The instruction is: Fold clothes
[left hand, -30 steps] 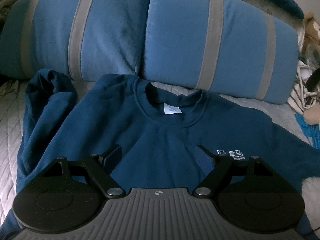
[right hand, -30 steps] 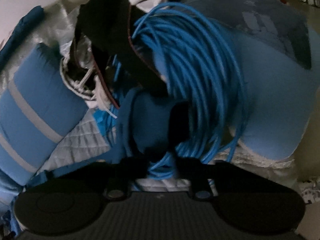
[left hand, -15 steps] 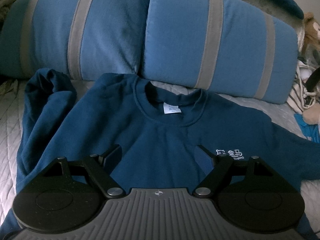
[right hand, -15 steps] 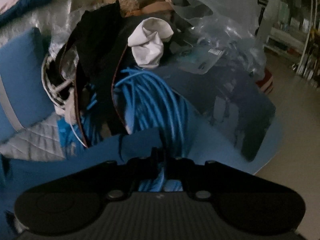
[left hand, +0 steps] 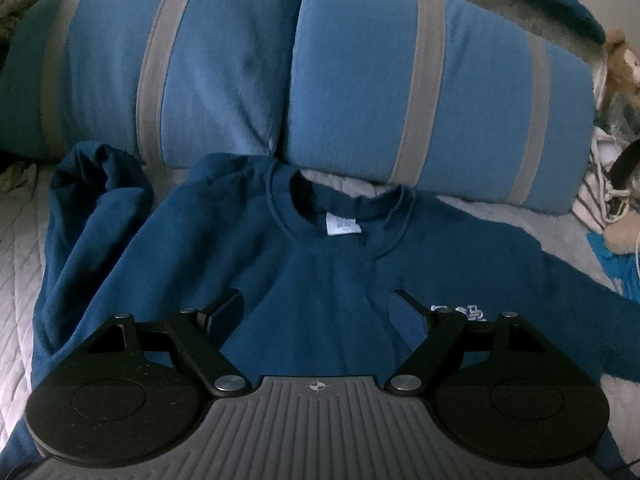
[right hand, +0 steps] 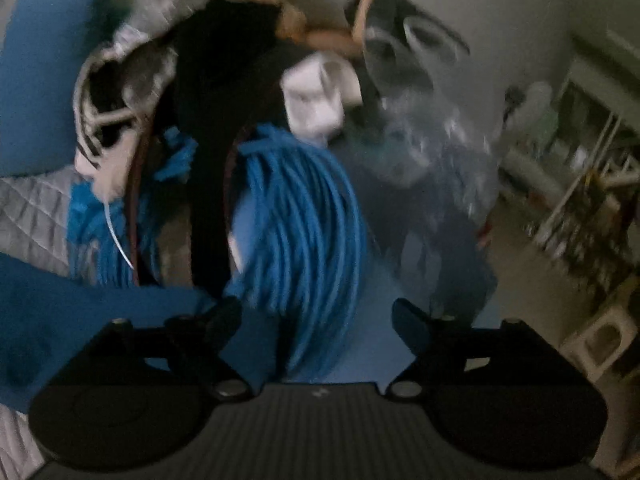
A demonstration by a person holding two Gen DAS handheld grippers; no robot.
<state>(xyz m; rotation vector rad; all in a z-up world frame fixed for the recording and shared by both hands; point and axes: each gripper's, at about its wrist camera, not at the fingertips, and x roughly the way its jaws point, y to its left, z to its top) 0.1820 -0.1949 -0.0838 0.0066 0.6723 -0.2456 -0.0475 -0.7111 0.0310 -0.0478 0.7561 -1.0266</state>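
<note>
A: Where is the sweater point(left hand: 320, 280) you are folding?

B: It lies face up on the grey quilt point(left hand: 20, 264), neck hole toward the two blue pillows point(left hand: 420, 92). The collar nearly touches the pillows, and the white neck label point(left hand: 341, 227) shows inside it.

A: And the sleeves?

B: The sleeve on the left side of the sweater, as you see it, is bunched and doubled back beside the body, just below the left pillow. The other sleeve runs out flat toward the right edge of the view. A small white logo point(left hand: 464, 312) sits on the chest, partly behind your finger.

A: What is your left gripper point(left hand: 318, 316) doing?

B: It hangs over the sweater's chest with its jaws spread wide. Nothing is pinched between them.

A: And your right gripper point(right hand: 318, 316)?

B: Its jaws are opening, with no cloth caught between them. The end of the sweater's sleeve point(right hand: 80, 304) lies just left of the left finger. Beyond it is a coil of blue cable point(right hand: 308, 240), a black strap point(right hand: 208, 160) and a clear plastic bag point(right hand: 432, 140), all blurred.
</note>
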